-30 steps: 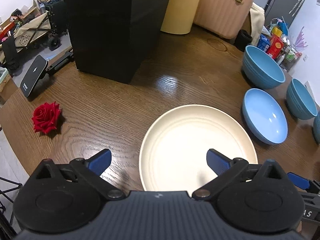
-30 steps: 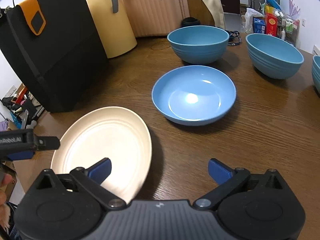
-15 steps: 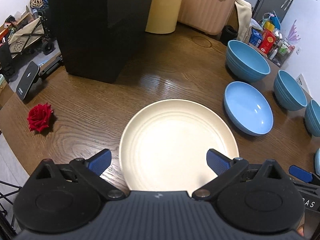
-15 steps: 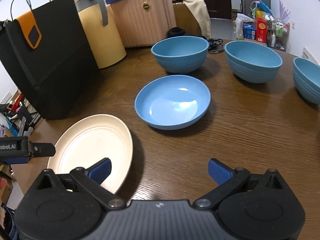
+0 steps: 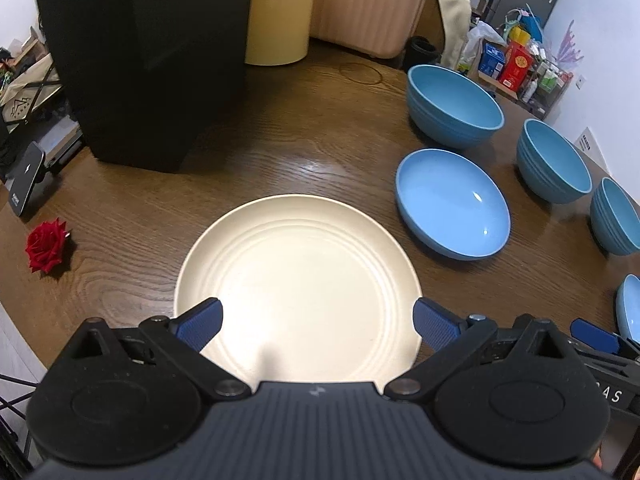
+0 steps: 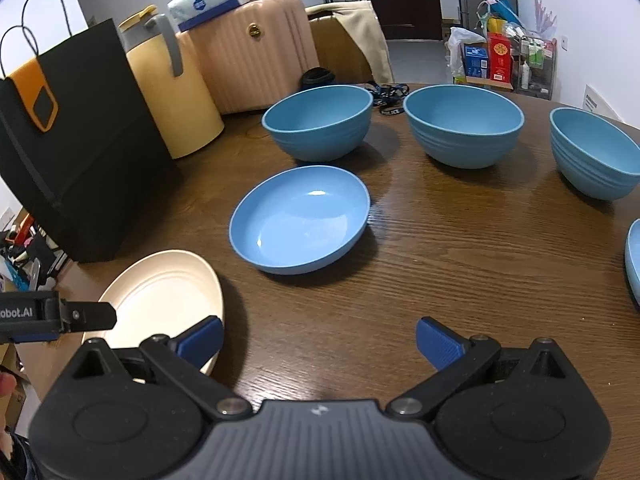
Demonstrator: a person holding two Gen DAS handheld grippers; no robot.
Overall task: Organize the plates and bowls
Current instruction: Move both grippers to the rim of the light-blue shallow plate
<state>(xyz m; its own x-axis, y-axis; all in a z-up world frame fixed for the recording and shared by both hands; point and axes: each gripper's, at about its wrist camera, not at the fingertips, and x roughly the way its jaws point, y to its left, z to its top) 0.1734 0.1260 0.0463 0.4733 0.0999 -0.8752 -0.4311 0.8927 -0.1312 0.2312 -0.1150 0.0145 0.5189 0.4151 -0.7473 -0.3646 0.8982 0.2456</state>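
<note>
A cream plate (image 5: 298, 280) (image 6: 160, 300) lies flat on the brown wooden table (image 5: 280, 152), right in front of my open left gripper (image 5: 316, 322), whose blue fingers straddle its near edge. A shallow blue dish (image 5: 452, 204) (image 6: 300, 218) sits to its right. Behind stand three deep blue bowls (image 6: 318, 122) (image 6: 464, 124) (image 6: 592, 156). My right gripper (image 6: 318, 340) is open above bare table, ahead of the shallow dish, holding nothing. The left gripper's side shows in the right wrist view at the left edge.
A black paper bag (image 5: 140, 60), a yellow container (image 5: 276, 12) and a pink suitcase (image 6: 252, 52) line the table's far left. A red rose (image 5: 46, 244) and a phone (image 5: 24, 180) lie at the left edge. Another blue dish (image 6: 632, 256) peeks in at right.
Both grippers have drawn back and risen, so more of the table shows. The cream plate now sits centred between my left fingers. Nothing was picked up.
</note>
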